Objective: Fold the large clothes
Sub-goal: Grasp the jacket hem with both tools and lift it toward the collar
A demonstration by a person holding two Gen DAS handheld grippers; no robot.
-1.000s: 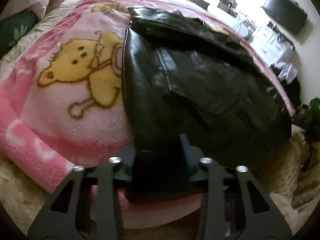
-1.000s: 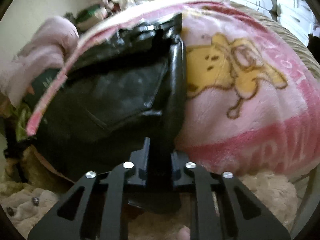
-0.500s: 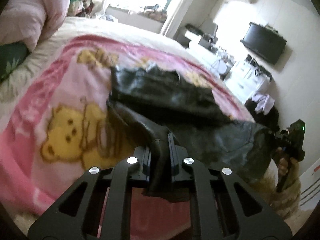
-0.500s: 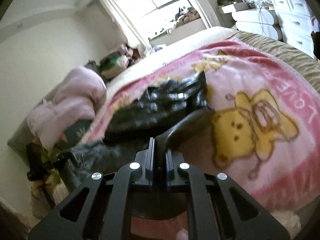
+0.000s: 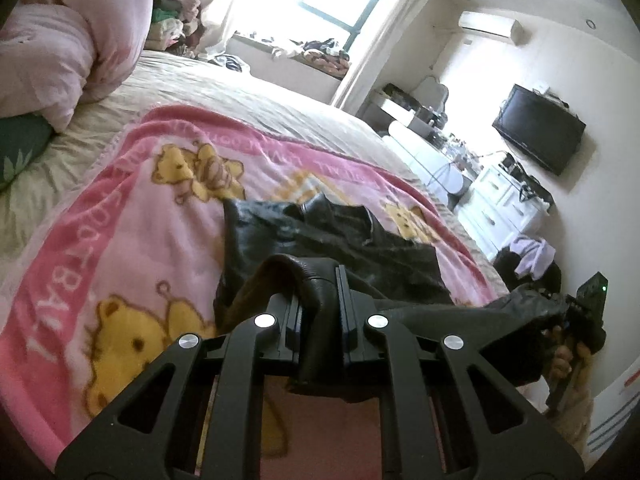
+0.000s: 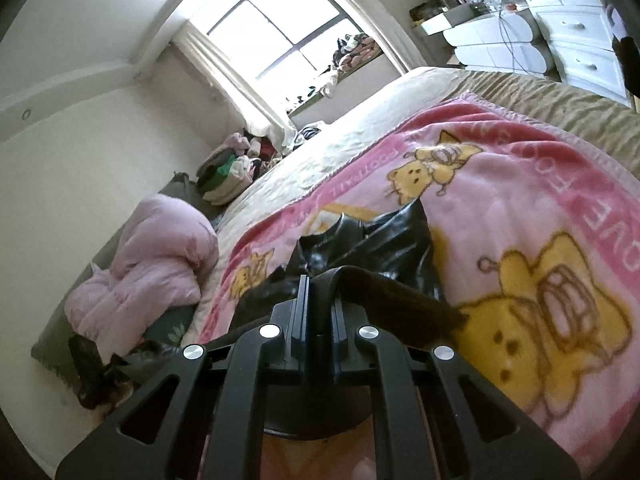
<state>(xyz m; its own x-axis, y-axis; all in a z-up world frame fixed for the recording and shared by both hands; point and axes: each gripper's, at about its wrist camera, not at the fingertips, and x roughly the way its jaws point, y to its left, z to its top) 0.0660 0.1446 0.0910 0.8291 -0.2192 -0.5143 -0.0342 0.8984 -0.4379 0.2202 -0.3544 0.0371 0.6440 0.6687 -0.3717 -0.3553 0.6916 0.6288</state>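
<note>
A black leather jacket lies on a pink bear-print blanket, its near hem lifted off the bed. My left gripper is shut on one corner of that hem, the leather pinched between its pads and curling over to the left. In the right wrist view my right gripper is shut on the other hem corner of the jacket, whose brown lining side droops to the right. The far collar part still rests on the blanket. At the right edge of the left wrist view, a hand holds the other gripper.
A pink quilt and a green pillow sit at the bed's head. Piled clothes lie by the window. White drawers and a wall television stand beyond the bed's far side.
Both grippers have risen and tilted up with the jacket's hem, pulling it off the blanket. The left jaws closed tighter on the leather; the window and room came into view.
</note>
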